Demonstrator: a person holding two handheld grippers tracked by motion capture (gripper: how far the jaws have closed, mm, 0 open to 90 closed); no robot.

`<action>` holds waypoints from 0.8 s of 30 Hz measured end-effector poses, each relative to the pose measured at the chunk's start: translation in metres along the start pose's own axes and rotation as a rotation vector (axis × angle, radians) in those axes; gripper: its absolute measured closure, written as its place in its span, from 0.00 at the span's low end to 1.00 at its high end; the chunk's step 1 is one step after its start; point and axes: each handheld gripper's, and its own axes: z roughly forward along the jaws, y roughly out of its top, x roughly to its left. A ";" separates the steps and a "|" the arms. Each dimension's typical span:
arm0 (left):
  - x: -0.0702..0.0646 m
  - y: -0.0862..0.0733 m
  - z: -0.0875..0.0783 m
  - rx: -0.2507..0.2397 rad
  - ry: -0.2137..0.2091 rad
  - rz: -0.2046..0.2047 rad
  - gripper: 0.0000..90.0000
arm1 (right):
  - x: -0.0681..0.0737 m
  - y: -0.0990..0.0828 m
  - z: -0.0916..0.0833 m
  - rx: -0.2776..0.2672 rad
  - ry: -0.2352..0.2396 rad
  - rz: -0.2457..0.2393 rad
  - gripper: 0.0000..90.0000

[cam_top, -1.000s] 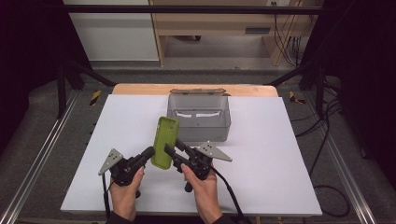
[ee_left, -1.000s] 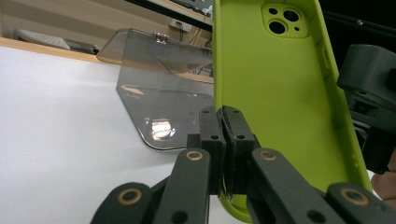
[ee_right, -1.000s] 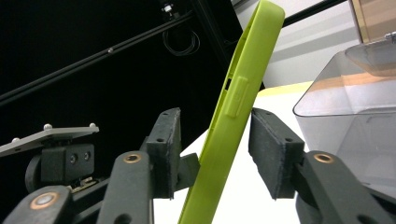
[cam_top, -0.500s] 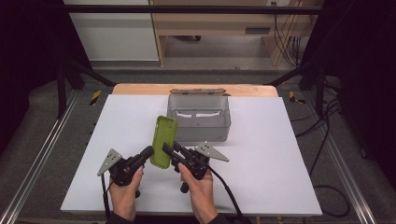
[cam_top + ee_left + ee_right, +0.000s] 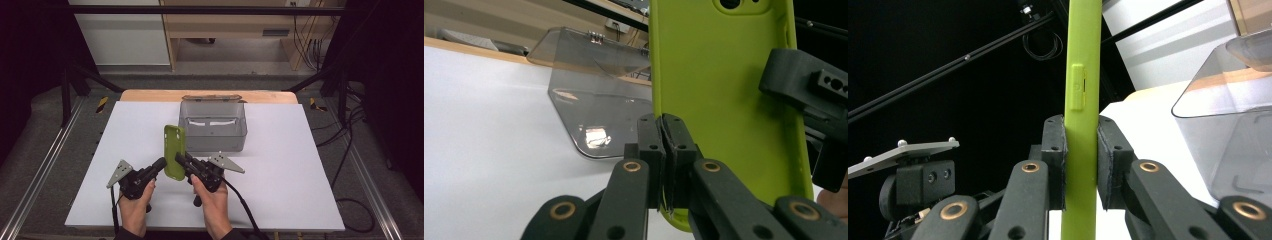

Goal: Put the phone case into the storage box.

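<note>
Matte green phone case [image 5: 174,151], right tool [image 5: 1081,160] closing on its edge, left tool [image 5: 664,150] gripping its rim

High cam: fixed above near edge, facing fwd/down over whole tabletop [image 5: 300,165]. Both claw cams: close-up along own jaws, low, angled upward. All three share green phone case [image 5: 174,152] & clear box [image 5: 214,131].

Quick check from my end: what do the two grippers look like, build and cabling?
Both the left gripper and right gripper are black, with linked jaws on brass-coloured pivots. Each carries a grey three-cornered plate on top and trails a black cable toward the person. The pads are flat black blocks with small screw holes.
</note>
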 end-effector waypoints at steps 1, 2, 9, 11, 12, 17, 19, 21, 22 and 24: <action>0.000 0.000 0.000 0.000 -0.003 -0.003 0.98 | 0.000 0.000 0.000 0.002 -0.002 0.007 0.85; 0.001 -0.001 0.001 0.002 -0.007 -0.008 0.98 | 0.000 0.001 0.000 0.004 -0.003 0.011 0.86; 0.000 -0.004 0.004 0.008 -0.019 -0.022 0.98 | 0.000 0.002 -0.001 0.010 -0.020 0.007 0.86; 0.000 -0.004 0.004 0.010 -0.020 -0.021 0.98 | -0.001 0.002 -0.001 0.013 -0.024 0.002 0.86; 0.000 -0.004 0.004 0.011 -0.020 -0.016 0.97 | -0.001 0.003 -0.002 0.019 -0.033 0.005 0.86; -0.003 -0.004 0.007 0.007 -0.029 0.011 0.80 | -0.004 0.008 -0.006 -0.001 -0.061 0.028 0.86; -0.002 0.000 0.005 -0.020 -0.018 0.028 0.68 | -0.006 0.014 -0.010 -0.011 -0.077 0.027 0.86; 0.000 0.003 0.003 -0.043 -0.018 0.037 0.57 | -0.008 0.021 -0.015 -0.020 -0.091 0.009 0.86; 0.001 0.005 0.000 -0.053 -0.003 0.056 0.53 | -0.008 0.025 -0.018 -0.026 -0.095 0.004 0.86; 0.005 0.007 -0.004 -0.065 0.021 0.072 0.41 | -0.011 0.039 -0.026 -0.033 -0.115 -0.022 0.86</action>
